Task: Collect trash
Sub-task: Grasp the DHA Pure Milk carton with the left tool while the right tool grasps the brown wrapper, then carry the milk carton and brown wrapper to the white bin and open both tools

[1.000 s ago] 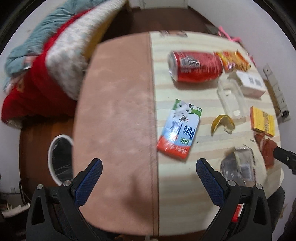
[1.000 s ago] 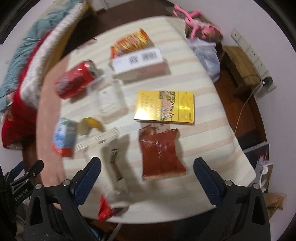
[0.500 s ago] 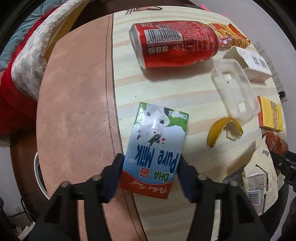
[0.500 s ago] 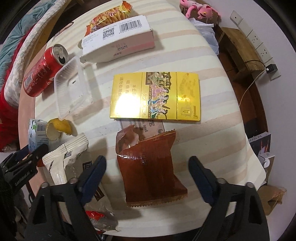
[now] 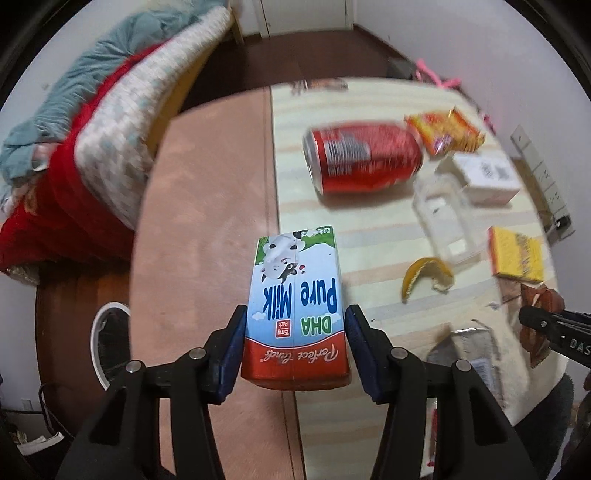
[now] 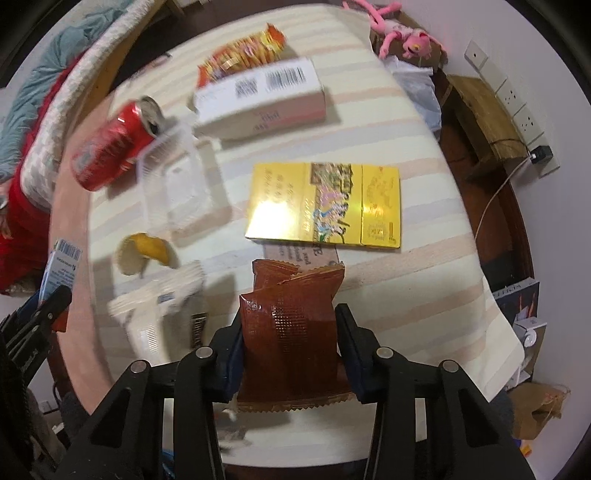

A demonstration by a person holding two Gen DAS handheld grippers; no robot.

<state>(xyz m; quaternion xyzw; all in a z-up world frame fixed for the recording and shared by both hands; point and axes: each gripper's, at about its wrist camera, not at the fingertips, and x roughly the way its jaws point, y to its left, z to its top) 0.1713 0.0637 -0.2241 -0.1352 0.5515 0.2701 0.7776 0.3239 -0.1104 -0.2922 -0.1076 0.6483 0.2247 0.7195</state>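
Note:
My left gripper (image 5: 295,332) is shut on a blue and red milk carton (image 5: 295,306) and holds it above the round table (image 5: 207,206). My right gripper (image 6: 291,336) is shut on a brown snack wrapper (image 6: 291,321), lifted off the striped cloth (image 6: 406,280). On the cloth lie a red soda can (image 5: 362,160), an orange peel (image 5: 424,277), a clear plastic tray (image 6: 177,184), a yellow box (image 6: 325,206), a white barcode box (image 6: 258,96), an orange snack bag (image 6: 240,55) and a white wrapper (image 6: 159,314).
A white-rimmed bin (image 5: 110,343) stands on the floor left of the table. A bed with red and teal bedding (image 5: 92,122) lies at far left. A power strip (image 6: 517,107), a cable and a pink toy (image 6: 399,29) are to the right.
My left gripper closed on the milk carton and lifted it off the table. My right gripper closed on the brown wrapper and raised it.

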